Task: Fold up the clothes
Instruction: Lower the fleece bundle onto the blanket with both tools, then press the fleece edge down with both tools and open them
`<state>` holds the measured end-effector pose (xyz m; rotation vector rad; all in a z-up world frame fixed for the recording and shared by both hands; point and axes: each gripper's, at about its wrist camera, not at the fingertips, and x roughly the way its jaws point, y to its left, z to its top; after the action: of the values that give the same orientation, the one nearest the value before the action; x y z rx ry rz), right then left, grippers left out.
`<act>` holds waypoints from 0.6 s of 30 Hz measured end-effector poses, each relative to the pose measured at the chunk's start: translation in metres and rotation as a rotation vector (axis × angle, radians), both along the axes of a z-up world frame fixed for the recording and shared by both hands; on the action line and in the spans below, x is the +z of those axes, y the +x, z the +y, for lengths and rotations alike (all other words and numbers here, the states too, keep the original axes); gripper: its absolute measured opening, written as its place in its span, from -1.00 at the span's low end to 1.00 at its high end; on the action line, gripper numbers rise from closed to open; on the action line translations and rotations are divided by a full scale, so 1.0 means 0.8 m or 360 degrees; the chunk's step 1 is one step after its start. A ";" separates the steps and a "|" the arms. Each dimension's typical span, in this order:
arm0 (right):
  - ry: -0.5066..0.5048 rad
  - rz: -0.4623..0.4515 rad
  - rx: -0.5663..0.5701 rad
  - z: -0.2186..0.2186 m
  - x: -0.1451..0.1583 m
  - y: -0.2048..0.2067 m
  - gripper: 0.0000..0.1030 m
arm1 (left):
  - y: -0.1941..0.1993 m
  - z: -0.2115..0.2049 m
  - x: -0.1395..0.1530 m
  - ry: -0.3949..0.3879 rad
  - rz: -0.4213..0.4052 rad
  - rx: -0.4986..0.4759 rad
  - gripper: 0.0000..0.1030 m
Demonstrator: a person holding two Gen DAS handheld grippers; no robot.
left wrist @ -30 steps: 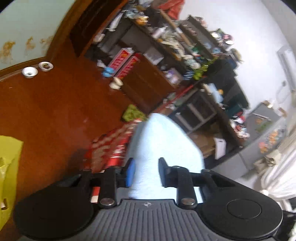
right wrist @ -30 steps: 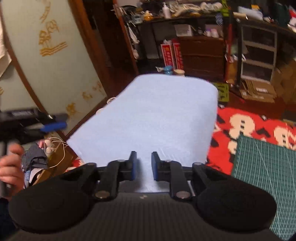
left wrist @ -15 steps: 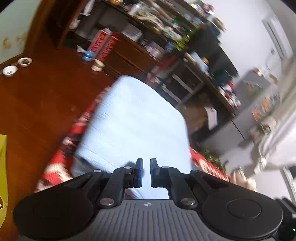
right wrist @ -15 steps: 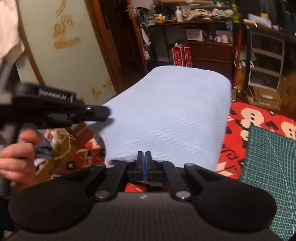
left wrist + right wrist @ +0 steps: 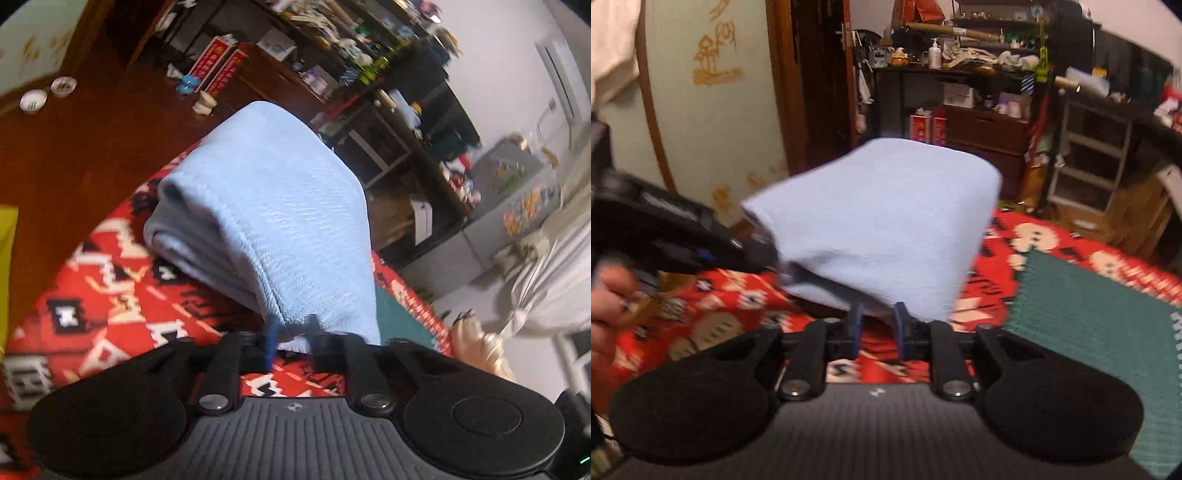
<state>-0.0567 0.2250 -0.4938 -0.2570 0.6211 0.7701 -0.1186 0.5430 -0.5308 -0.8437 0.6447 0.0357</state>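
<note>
The light blue cloth (image 5: 280,206) is folded over above the red patterned cover (image 5: 122,295). Its near edge sits between both sets of jaws, which have just opened and stand narrow. Only the right view shows the left gripper (image 5: 753,254); the green mat (image 5: 1089,314) lies right.

Your work lies on a red woven rug with black and cream figures (image 5: 713,321), spread over the brown wooden floor (image 5: 66,155). On it rests a dark green gridded cutting mat (image 5: 1089,332) and the folded pale blue cloth (image 5: 280,206).
</note>
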 end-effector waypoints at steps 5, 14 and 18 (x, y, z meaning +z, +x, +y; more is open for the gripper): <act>-0.0273 -0.0237 0.0056 0.022 -0.020 0.001 -0.35 | 0.011 0.002 -0.013 -0.0124 0.0010 0.0068 -0.07; -0.0412 -0.0464 -0.0035 0.049 -0.039 -0.012 -0.76 | 0.031 0.005 -0.021 -0.0277 0.0019 0.0171 -0.64; -0.0369 -0.0310 -0.0145 0.023 -0.043 -0.013 -1.00 | 0.026 0.004 -0.018 -0.0282 0.0006 0.0177 -0.64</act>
<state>-0.0670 0.2434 -0.5281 -0.5072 0.5332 0.5772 -0.0982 0.5459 -0.5452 -1.0507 0.6098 0.0815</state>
